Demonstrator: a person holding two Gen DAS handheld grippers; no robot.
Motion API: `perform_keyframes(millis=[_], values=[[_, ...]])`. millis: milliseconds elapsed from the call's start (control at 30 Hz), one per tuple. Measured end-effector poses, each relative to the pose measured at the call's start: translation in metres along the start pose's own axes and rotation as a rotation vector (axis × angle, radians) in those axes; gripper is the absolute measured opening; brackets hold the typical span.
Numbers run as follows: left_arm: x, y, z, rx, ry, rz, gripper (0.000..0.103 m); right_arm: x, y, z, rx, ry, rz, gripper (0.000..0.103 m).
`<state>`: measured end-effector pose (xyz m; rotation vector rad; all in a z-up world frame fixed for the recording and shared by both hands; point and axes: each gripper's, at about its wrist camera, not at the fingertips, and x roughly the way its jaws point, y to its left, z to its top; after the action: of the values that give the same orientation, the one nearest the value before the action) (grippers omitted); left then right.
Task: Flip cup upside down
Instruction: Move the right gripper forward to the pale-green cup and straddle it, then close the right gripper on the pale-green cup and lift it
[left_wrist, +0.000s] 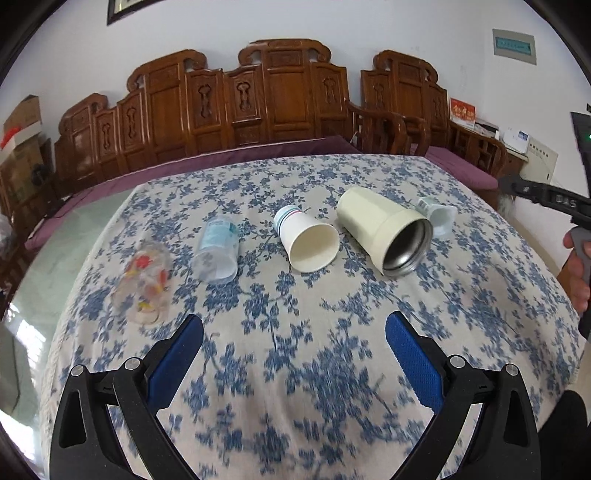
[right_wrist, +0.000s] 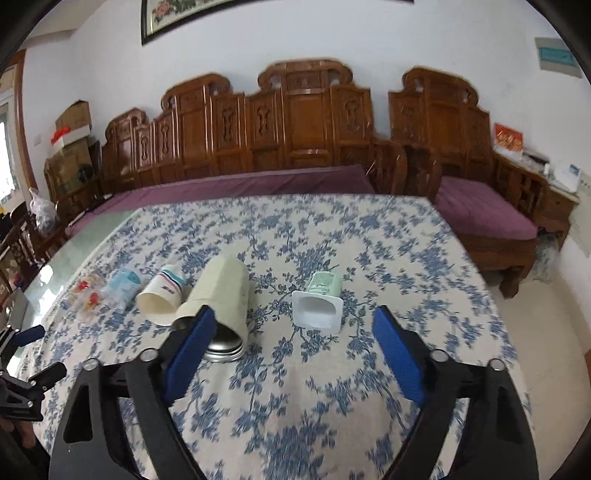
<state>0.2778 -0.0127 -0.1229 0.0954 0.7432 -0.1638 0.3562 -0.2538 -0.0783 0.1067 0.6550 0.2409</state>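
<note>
paper cup (left_wrist: 308, 240) lying sideways, print unreadable

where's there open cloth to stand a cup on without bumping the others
Free: the near strip of tablecloth between the row and both open tools, left tool and right tool; also the far half behind the row. Crowded: the row itself, glass cup, clear plastic cup, paper cup, cream metal tumbler, square white cup.

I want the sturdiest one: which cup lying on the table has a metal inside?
The large cream cup, second from the right in the row; its mouth shows a shiny steel lining, unlike the paper and plastic ones.
</note>
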Motion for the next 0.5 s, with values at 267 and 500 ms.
perform_keyframes(millis=[267,500], values=[[0.03,-0.001,0.021,0.012,-0.002,-0.052,0.095,0.103,-0.01,0.018,-0.005,0.189,0.008,0.06],[0.028,-0.005,0.034,0.055,-0.016,-0.053,0.095,0.156,-0.017,0.036,0.031,0.265,-0.037,0.059]])
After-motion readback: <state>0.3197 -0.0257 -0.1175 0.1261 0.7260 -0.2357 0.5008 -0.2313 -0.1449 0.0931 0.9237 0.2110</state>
